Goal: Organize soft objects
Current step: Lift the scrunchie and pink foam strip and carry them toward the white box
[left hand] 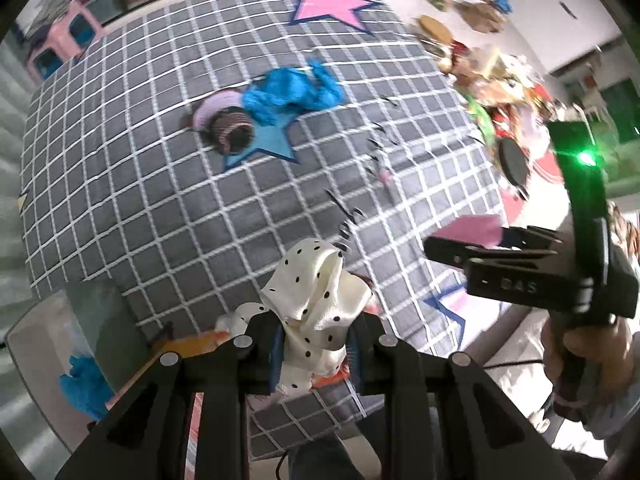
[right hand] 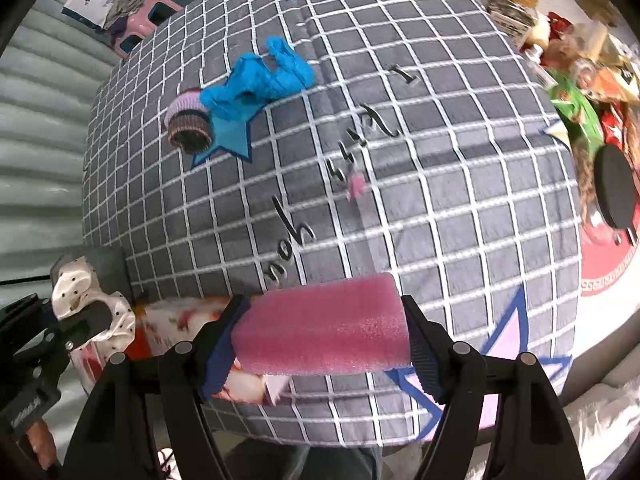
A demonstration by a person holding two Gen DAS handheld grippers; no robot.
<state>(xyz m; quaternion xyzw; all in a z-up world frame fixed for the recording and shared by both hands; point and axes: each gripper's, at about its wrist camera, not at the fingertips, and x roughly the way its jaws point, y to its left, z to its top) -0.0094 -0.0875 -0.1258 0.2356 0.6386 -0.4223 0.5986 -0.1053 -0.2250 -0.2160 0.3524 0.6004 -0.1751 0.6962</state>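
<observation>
My left gripper (left hand: pixel 314 346) is shut on a cream scrunchie with black dots (left hand: pixel 316 300), held up above the near edge of the grey checked cloth (left hand: pixel 160 208). My right gripper (right hand: pixel 324 340) is shut on a pink sponge block (right hand: pixel 324 324), its pads pressing both ends. In the left wrist view the right gripper (left hand: pixel 472 246) shows at the right with the sponge (left hand: pixel 476 230). In the right wrist view the left gripper (right hand: pixel 86 322) and scrunchie (right hand: pixel 80 280) show at the lower left. Far back on the cloth lie a blue cloth (left hand: pixel 292 90) (right hand: pixel 260 78) and a striped knit roll (left hand: pixel 226 118) (right hand: pixel 188 124).
A floral box (right hand: pixel 180 316) sits at the near edge under the grippers. A translucent bin (left hand: pixel 60 344) with something blue stands at lower left. Packets, jars and a black round disc (right hand: pixel 614 196) crowd the right side. A pink stool (right hand: pixel 148 16) stands behind the table.
</observation>
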